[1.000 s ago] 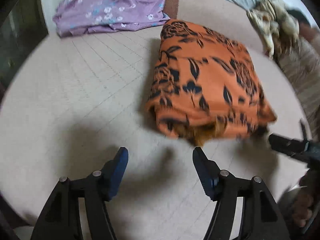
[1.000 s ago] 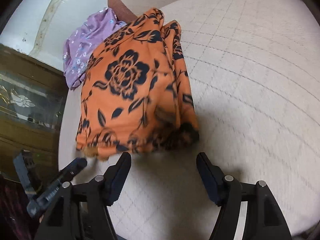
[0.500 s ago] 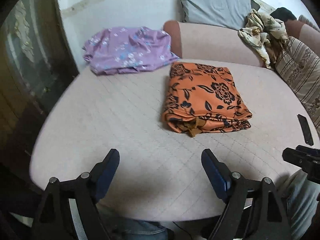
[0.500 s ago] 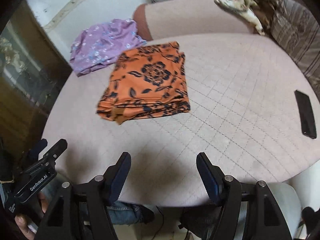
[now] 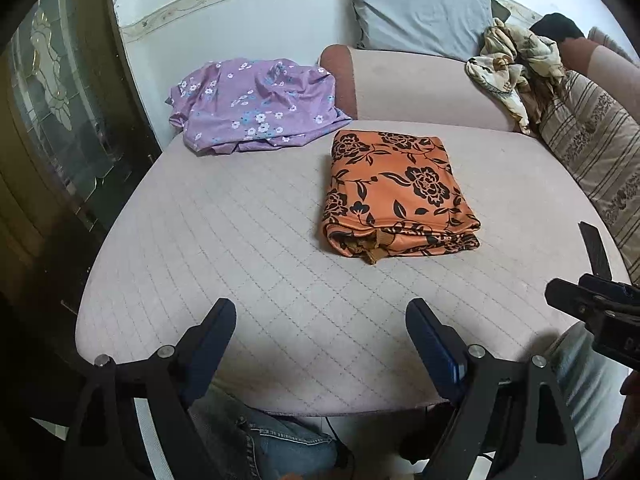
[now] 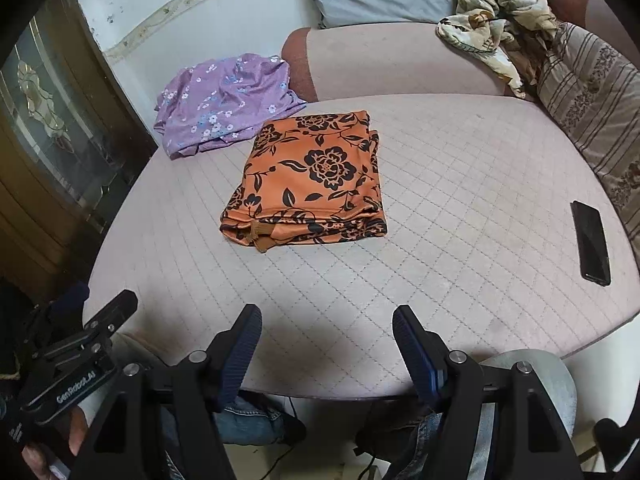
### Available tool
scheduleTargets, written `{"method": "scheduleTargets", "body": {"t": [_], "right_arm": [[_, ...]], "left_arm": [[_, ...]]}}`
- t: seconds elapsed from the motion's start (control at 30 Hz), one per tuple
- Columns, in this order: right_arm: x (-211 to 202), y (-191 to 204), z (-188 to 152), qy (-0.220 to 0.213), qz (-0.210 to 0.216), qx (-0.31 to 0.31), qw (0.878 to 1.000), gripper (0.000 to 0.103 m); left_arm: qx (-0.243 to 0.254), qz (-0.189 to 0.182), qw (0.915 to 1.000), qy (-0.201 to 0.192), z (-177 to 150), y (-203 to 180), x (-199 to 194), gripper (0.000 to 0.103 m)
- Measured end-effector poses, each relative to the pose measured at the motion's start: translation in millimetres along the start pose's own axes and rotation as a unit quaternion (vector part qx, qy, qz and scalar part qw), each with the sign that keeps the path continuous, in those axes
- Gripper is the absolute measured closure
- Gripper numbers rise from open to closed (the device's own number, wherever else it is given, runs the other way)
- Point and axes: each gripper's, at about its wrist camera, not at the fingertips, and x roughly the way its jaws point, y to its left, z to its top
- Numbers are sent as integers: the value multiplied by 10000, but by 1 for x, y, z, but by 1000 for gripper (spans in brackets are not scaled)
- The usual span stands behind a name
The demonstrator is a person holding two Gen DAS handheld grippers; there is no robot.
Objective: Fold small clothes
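Folded orange garment (image 5: 394, 192) lies mid-cushion on the quilted sofa seat (image 5: 248, 248).

Striped pillow (image 6: 596, 112) at right, purple floral cloth (image 6: 224, 100) just behind, black phone (image 6: 591, 238) well apart. Left gripper (image 5: 320, 328) opening, right gripper (image 6: 327, 336) wide; both empty.

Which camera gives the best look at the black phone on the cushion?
The right wrist view: the whole phone lies in sight near the cushion's right edge. The left wrist view shows only a dark sliver, its near end hidden behind the other gripper.
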Motion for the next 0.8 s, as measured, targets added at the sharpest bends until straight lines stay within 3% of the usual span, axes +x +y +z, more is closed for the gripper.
{"method": "scheduleTargets", "body": {"t": [0.3,0.8], "right_arm": [[0,5,9,-88,-133,-46,9999,32],[-3,11,19,-213,-5,-128,9997,32]], "left_arm": [[-64,32,10000,52,5,5,0,16],[-79,56,9999,73,9,8,3,16]]}}
